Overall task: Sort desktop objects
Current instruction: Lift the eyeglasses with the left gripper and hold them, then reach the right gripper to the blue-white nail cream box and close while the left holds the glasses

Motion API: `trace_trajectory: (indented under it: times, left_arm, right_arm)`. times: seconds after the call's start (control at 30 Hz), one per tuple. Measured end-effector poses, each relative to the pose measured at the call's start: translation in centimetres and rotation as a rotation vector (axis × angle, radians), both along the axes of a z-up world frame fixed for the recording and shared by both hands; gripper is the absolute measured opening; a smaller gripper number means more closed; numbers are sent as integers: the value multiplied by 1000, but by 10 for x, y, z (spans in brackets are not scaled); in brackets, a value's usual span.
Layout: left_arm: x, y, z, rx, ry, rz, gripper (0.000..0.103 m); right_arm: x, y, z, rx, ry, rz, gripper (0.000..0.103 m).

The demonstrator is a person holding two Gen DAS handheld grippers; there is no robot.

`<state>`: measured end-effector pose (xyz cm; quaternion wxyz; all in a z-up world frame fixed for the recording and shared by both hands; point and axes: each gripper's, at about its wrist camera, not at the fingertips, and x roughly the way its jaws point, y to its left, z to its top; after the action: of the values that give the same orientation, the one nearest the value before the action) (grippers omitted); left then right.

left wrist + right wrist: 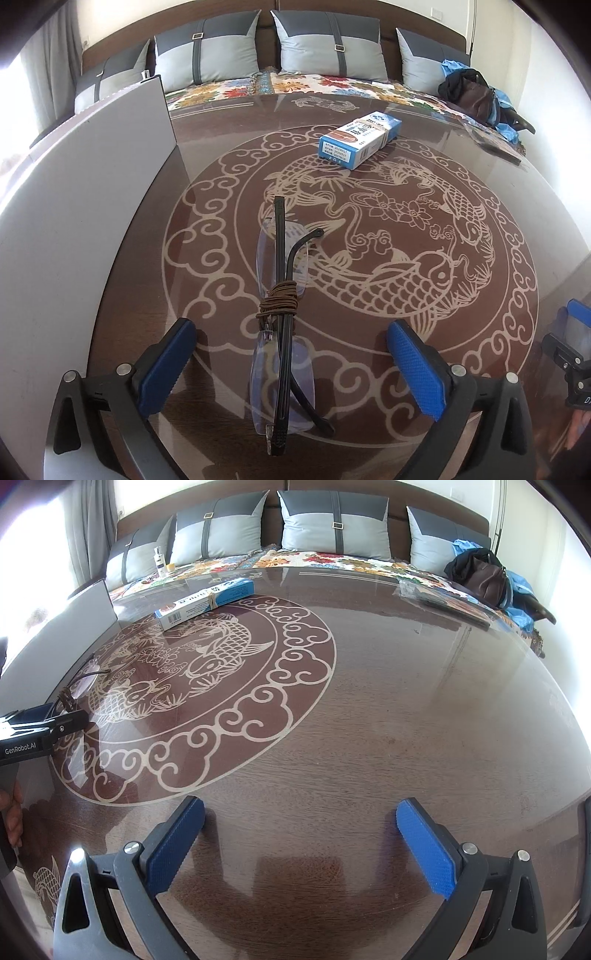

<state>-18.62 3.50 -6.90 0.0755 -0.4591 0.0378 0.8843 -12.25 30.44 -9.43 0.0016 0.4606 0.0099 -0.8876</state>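
Note:
A folded pair of rimless glasses (280,306) with dark arms and a brown cord wound round the middle lies on the glass-topped table (480,258). My left gripper (290,326) stands wide open astride it, its blue pads well clear on both sides. A blue and white box (360,140) with a rubber band lies farther back on the fish pattern. In the right wrist view the glasses (85,675), the left gripper (62,723) and the box (207,600) sit at the left. My right gripper (299,808) is open over bare table with nothing between its pads.
A grey-white panel (92,184) runs along the table's left side. A plastic-wrapped flat item (443,602) lies at the far right edge. Behind the table a sofa holds cushions, a small bottle (159,561) and a dark bag (484,576). A hand (11,812) holds the left gripper.

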Motion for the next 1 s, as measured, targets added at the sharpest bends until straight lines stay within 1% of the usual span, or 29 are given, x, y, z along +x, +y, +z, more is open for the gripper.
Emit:
trace_trajectory:
  times: [0.47,0.57,0.6,0.63,0.73,0.83,0.9,1.0]
  left_arm:
    - [1,0,0,0,0,-1,103]
    - [1,-1,1,0,0,-1,103]
    - [1,-1,0,0,0,-1,103]
    - [1,-1,1,-2,0,-1,103]
    - [2,-1,2,-4,1,1,103]
    - [2,-1,2,-3,1,0,103]
    - [1,-1,2,-3,1,1,103]
    - [2,-1,2,-2,2,2,103]
  right_arm:
    - [1,0,0,0,0,3,103]
    - [-14,-1,3,-20,-35,-8,103]
    - [-25,-2,5,-57,-43,0,103]
    - [-41,-5,8,-122,-52,21,103]
    - [-103,-19,19,-298,-71,45,103]
    - [-178,-45,18,-416,-182,35,103]
    - [-223,-63,15,-444,-242,9,103]
    - [-271,-82,16,-430,-268,-48,103]
